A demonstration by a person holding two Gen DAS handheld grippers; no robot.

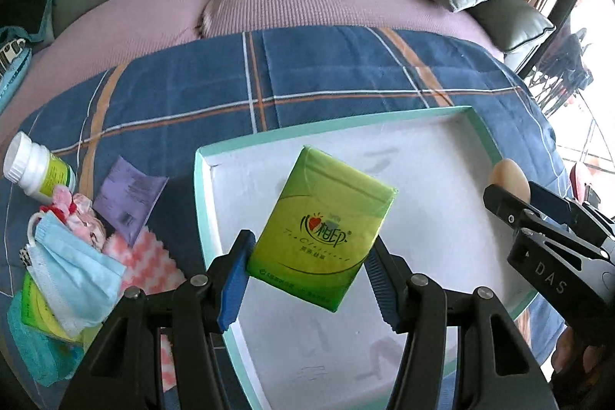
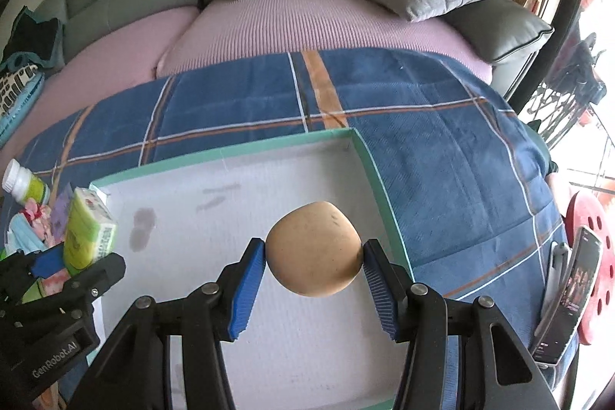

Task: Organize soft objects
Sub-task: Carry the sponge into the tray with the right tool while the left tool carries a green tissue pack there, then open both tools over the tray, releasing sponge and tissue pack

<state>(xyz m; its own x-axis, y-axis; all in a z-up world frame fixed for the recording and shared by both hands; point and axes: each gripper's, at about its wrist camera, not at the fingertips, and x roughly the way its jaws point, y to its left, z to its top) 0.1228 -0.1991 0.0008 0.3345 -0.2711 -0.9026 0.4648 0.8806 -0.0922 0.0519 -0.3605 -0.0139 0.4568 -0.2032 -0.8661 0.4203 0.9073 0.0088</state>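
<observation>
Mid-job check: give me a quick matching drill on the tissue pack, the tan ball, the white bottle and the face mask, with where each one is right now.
Things:
1. green tissue pack
2. tan ball
3. white bottle
4. blue face mask

Places:
A. lying on the blue plaid blanket, at the far end of the pile
B. gripped by the right hand-held gripper, over the white tray
C. draped on the pile left of the tray
D. gripped by the left hand-held gripper, over the tray

Pairs: 1-D, 2-B, 3-A, 4-C
</observation>
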